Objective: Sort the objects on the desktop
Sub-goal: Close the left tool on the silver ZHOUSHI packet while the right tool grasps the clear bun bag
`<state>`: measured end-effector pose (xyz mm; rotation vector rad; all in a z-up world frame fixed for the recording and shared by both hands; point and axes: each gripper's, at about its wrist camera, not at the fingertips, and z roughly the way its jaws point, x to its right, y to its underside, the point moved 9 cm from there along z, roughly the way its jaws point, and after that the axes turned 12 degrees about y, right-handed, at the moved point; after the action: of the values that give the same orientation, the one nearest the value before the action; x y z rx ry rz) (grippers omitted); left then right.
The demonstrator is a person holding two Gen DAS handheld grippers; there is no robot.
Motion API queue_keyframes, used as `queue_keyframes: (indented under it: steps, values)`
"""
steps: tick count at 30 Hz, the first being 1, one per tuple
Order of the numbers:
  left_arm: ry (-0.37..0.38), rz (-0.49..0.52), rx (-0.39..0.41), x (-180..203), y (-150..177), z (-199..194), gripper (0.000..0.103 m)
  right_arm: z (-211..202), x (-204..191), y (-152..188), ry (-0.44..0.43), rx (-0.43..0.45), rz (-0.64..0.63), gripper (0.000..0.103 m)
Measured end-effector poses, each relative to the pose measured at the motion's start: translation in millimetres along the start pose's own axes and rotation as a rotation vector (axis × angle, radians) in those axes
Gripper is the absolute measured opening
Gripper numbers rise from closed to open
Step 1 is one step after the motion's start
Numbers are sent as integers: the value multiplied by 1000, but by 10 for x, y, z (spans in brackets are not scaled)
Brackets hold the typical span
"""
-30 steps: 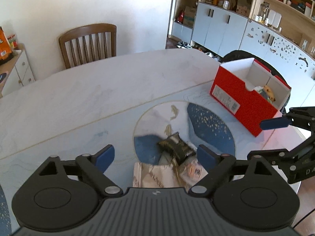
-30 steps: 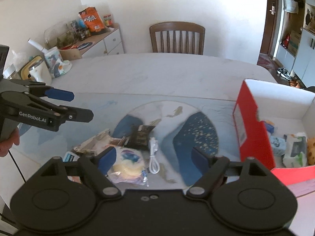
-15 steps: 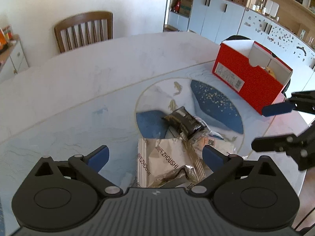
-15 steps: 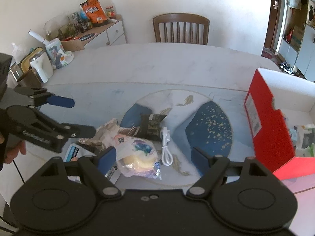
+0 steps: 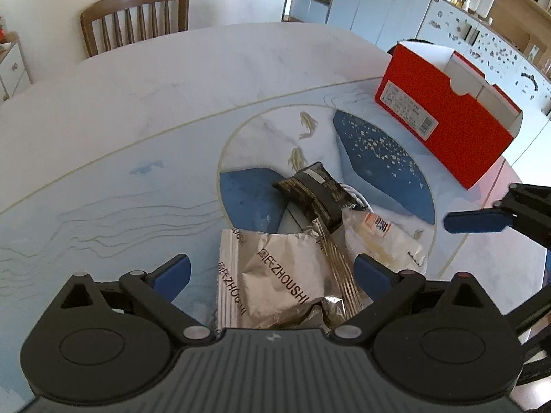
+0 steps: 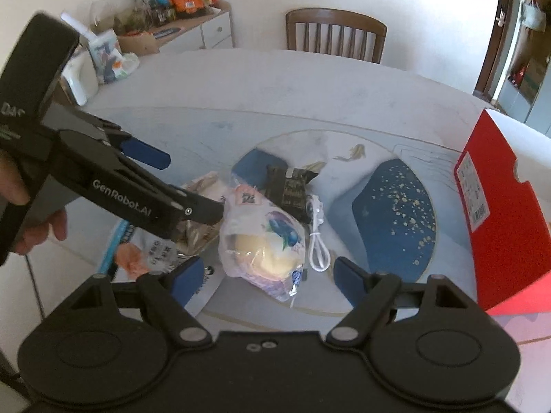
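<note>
My left gripper (image 5: 272, 270) hangs open over a crumpled silver snack packet (image 5: 275, 275), whose near end lies between its blue fingertips; the pads do not touch it. Beyond lie a dark packet (image 5: 316, 192) and a clear bag (image 5: 378, 237). In the right wrist view, that clear bag with a yellow bun (image 6: 261, 241) lies between the jaws of my right gripper (image 6: 267, 272); they are closing a little but stand clear of it. A white cable (image 6: 316, 241) lies just right of the bag. The left gripper (image 6: 187, 186) reaches in from the left.
A red open box (image 5: 447, 127) with a few items inside stands at the table's right edge. A wooden chair (image 5: 134, 17) is at the far side. A blue-and-white packet (image 6: 151, 251) lies at the near left. A sideboard (image 6: 193, 31) holds snacks and bottles.
Both grippers have come down and closer to the pile. The silver packet now fills the gap between the left fingers, which spread wider. The bun bag sits between the right fingers.
</note>
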<state>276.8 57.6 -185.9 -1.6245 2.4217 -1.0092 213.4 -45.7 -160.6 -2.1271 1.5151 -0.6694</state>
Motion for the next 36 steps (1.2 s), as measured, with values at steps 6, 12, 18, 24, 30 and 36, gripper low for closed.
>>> queue_keyframes:
  steps: [6, 12, 18, 24, 30, 36]
  values:
    - [1, 3, -32, 16, 5, 126, 102, 194, -129, -1, 59, 19, -98, 74]
    - [-6, -8, -51, -2, 19, 212, 102, 335, -178, -9, 89, 10, -149, 61]
    - [-10, -6, -51, -5, 30, 254, 101, 382, -178, -16, 82, 7, -148, 55]
    - [-5, 3, -36, 2, 30, 242, 100, 386, -165, -12, 79, 7, -145, 53]
    - [2, -1, -23, -2, 31, 200, 91, 368, -156, -4, 77, 8, -143, 52]
    - [-3, 5, -23, 2, 35, 169, 82, 320, -128, 15, 67, 3, -124, 51]
